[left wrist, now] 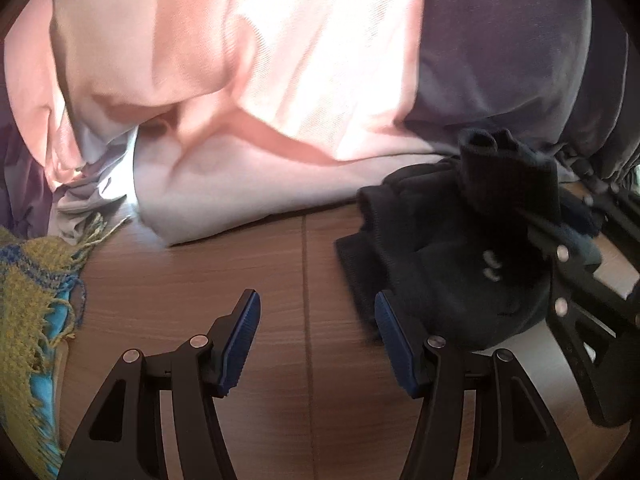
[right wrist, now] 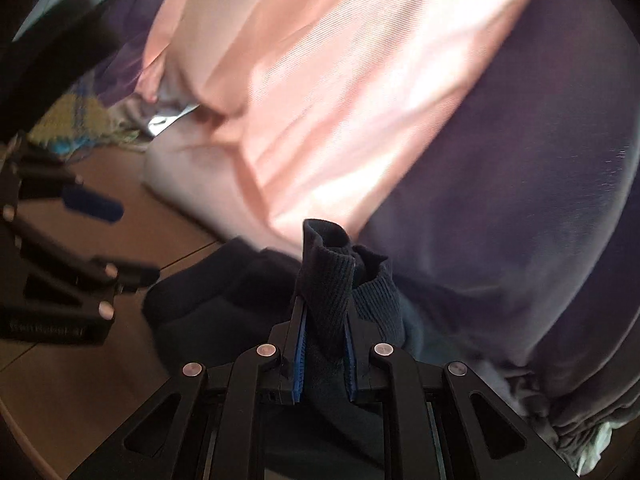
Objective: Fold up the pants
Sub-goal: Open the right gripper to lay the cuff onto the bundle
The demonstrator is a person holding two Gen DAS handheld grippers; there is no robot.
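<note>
Dark pants [right wrist: 328, 296], bunched, with a ribbed knit band standing upright between the blue pads of the right claw [right wrist: 323, 354]. The pads press on the band from both sides: the right claw is narrow and holds the pants. The rest of the garment sags in a soft heap below and to the left of this claw onto the wooden floor [left wrist: 240, 264]; in the left wrist view the same heap [left wrist: 452, 264] lies just ahead and to the right of the left claw [left wrist: 316, 340], touching or overlapping its right finger.

The left claw stands about half wide and holds nothing; bare floor shows between its ridged blue pads [left wrist: 242, 344].

Step in hand, as judged: the garment is picked up at one ribbed end, either waist or cuff, which cannot be told, and is not yet spread. The next move probably calls for the left claw to take a second edge of the heap, so that the cloth can be drawn flat before any fold.

Materials: the pants are a thick, matte, limp fabric with fine vertical ribbing on the band. Beyond both claws lies a pink cloth [left wrist: 280, 60], smooth, faintly twilled, in broad folds, beside a purple-grey cloth [right wrist: 520, 200] of similar drape. Far left of the left claw sits a yellow and blue fringed textile [left wrist: 28, 300], coarse and loosely woven. The floor is smooth plank with a visible seam.
</note>
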